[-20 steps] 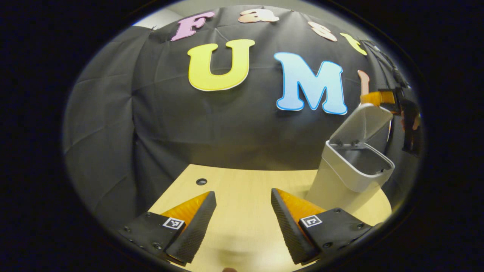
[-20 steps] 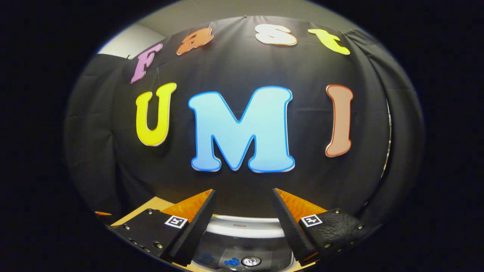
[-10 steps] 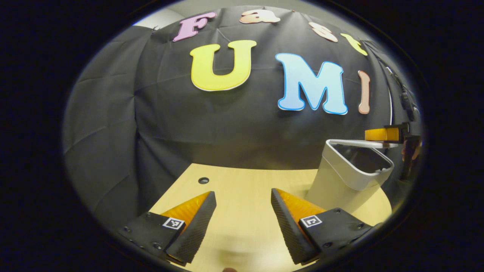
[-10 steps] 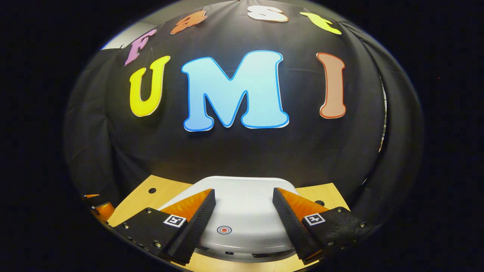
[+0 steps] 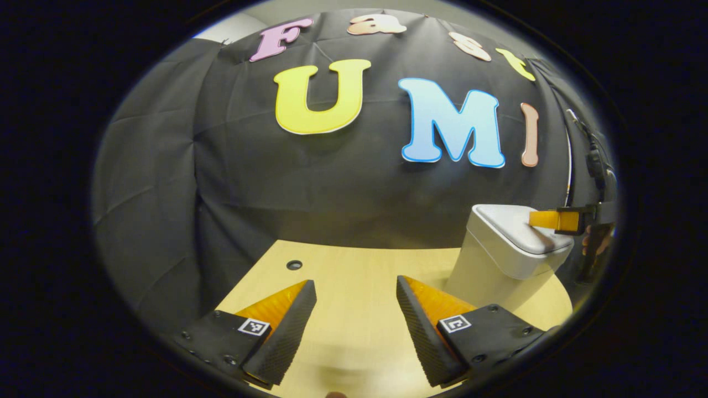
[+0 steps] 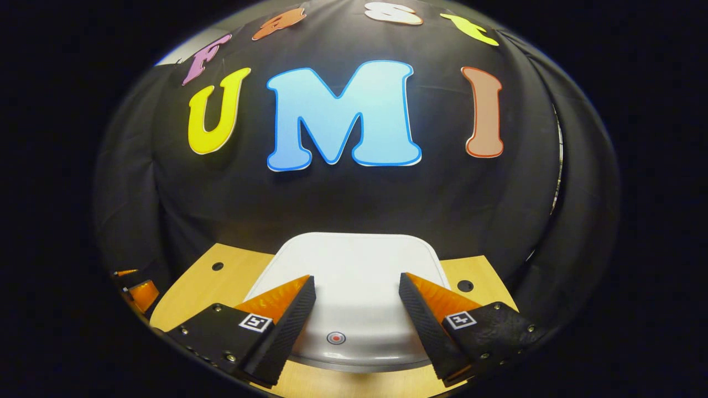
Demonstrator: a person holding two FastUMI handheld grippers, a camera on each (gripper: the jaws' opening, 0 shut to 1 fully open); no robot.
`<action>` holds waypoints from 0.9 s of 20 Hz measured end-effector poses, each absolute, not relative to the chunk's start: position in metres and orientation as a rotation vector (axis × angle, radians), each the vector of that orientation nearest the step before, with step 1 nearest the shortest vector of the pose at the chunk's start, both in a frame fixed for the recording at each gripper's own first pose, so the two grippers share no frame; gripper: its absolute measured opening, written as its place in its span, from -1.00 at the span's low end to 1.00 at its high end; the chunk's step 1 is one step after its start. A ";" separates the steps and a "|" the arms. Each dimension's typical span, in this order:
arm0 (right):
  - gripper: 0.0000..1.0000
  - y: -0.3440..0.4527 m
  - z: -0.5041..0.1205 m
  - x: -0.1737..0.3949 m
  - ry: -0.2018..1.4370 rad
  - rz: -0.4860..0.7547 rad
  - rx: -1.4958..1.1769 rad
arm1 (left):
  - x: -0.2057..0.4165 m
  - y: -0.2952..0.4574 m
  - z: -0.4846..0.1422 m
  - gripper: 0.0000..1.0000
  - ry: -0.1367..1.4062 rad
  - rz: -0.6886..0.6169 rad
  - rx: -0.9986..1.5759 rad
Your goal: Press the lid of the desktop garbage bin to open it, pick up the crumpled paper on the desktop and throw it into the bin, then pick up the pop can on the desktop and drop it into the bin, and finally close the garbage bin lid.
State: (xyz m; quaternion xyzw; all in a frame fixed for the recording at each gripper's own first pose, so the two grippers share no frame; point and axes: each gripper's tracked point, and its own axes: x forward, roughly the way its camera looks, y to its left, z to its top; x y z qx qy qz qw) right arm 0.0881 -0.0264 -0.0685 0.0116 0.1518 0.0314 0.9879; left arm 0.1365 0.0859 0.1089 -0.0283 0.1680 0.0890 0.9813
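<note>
The white desktop bin (image 5: 500, 265) stands on the wooden table at the right of the left gripper view, its lid (image 5: 517, 226) lying flat and closed. My right gripper (image 5: 553, 220) reaches over that lid from the right, fingers resting on or just above it. In the right gripper view, the lid (image 6: 354, 265) lies directly below my open right gripper (image 6: 357, 296), with a small red dot (image 6: 336, 337) near its front edge. My left gripper (image 5: 357, 301) hovers open over bare table, well left of the bin, holding nothing.
The light wooden table (image 5: 343, 265) has small round holes (image 5: 294, 265), also holes (image 6: 465, 286) beside the bin. Black cloth wall rises close behind the table. My left gripper (image 6: 135, 290) peeks in at the far left of the right gripper view.
The bin lid swung down from upright to fully closed, pushed by my right gripper, which lowered with it. My left gripper stayed still.
</note>
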 end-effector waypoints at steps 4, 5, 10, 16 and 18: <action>0.96 -0.026 -0.069 0.085 0.275 0.057 0.040 | 0.139 0.082 0.108 0.90 0.342 0.172 -0.058; 0.96 -0.026 -0.069 0.085 0.263 0.053 0.041 | 0.139 0.081 0.108 0.90 0.341 0.169 -0.057; 0.96 -0.025 -0.072 0.083 0.199 0.036 0.059 | 0.142 0.074 0.108 0.90 0.342 0.154 -0.059; 0.97 -0.025 -0.078 0.082 0.152 0.040 0.033 | 0.143 0.071 0.105 0.90 0.352 0.147 -0.072; 0.98 -0.025 -0.081 0.082 0.142 0.042 0.044 | 0.143 0.070 0.104 0.93 0.354 0.142 -0.072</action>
